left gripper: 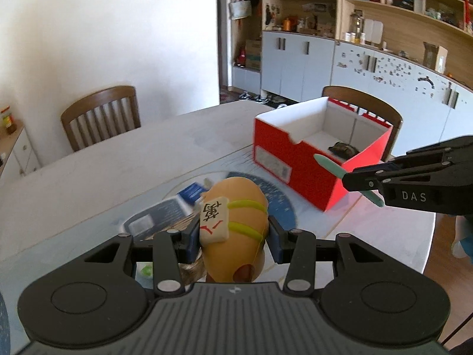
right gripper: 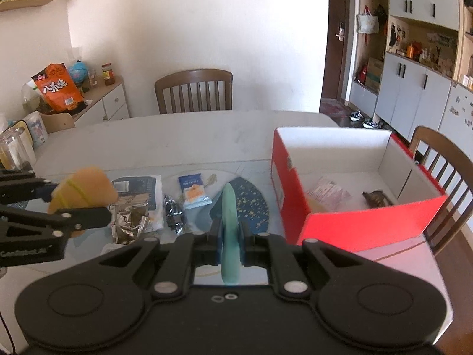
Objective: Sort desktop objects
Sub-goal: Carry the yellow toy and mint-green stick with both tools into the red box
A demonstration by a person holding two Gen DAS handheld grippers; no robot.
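My left gripper [left gripper: 233, 236] is shut on an orange capybara toy [left gripper: 236, 222] with a mahjong tile strapped on by yellow bands, held above the table. It also shows at the left of the right wrist view [right gripper: 85, 195]. My right gripper [right gripper: 230, 233] is shut on a mint-green pen-like stick [right gripper: 229, 222], seen also in the left wrist view [left gripper: 334, 168] beside the box's near corner. The red open box [right gripper: 354, 227] with white inside holds a pink packet [right gripper: 328, 193] and a dark object [right gripper: 377, 198].
Snack packets lie on the table left of the box: a blue biscuit pack [right gripper: 193, 190], a dark foil pack [right gripper: 174, 213], a brown pack [right gripper: 130, 219]. A blue patterned mat [right gripper: 251, 204] lies underneath. Wooden chairs [right gripper: 193, 90] stand around the white table [right gripper: 177, 136].
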